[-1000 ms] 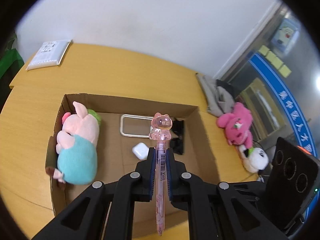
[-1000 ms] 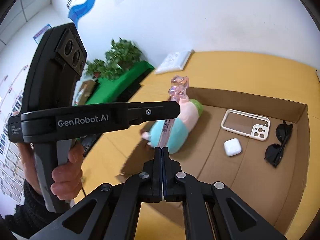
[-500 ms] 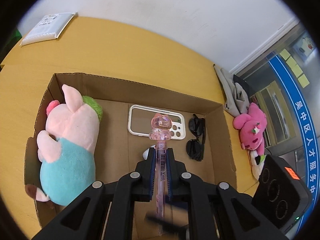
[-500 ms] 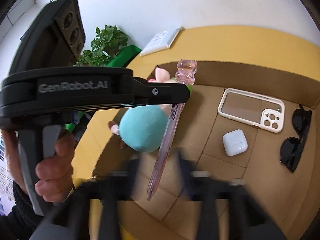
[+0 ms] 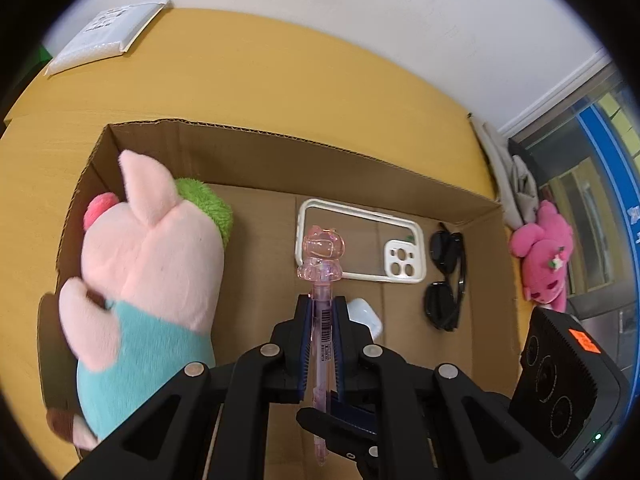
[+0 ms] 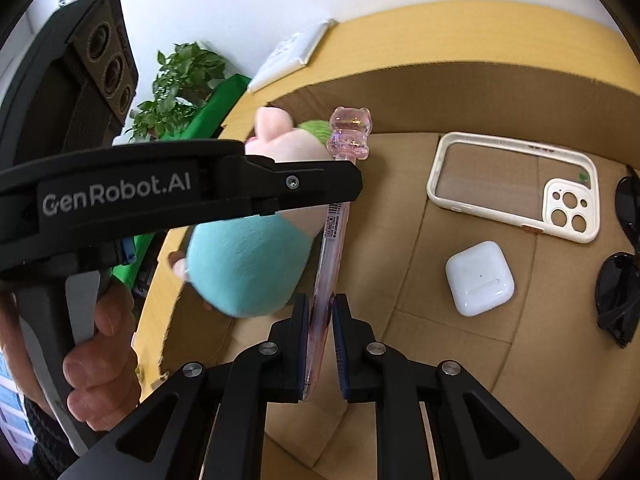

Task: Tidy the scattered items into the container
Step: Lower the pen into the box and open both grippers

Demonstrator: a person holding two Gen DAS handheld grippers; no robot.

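The pink pen [image 5: 322, 322], capped with a translucent bear figure, was clamped between the fingers of the left gripper [image 5: 322, 320] and hung over the floor of the cardboard box [image 5: 256, 136]. In the left wrist view, reading left to right, the box held a plush pig [image 5: 148, 280] at 9 o'clock, a clear phone case [image 5: 360, 250] at 12 o'clock, a white earbud case [image 5: 366, 314] just right of the pen, and black sunglasses [image 5: 446, 280] at 2 o'clock. A pink plush [image 5: 544, 256] lay outside the box at 3 o'clock.

The right gripper [image 6: 320, 344] had its jaws parted around the lower barrel of the pen; the left pad appeared to touch the barrel, while a gap showed at the right pad.

Step in hand, as judged: depositing the pen in the box. Recommended procedure: lower the pen toward the bare cardboard between the plush pig and the earbud case, keep the barrel clear of both, then part the fingers fully close to the floor so the pen does not bounce or roll. The right gripper should hold or withdraw, not pinch at an angle.

Pose: the left gripper reached in from 9 o'clock in the right wrist view, held level by a bare hand [image 6: 100, 344] on its handle, with the pen tilted, bear end at 12 o'clock.
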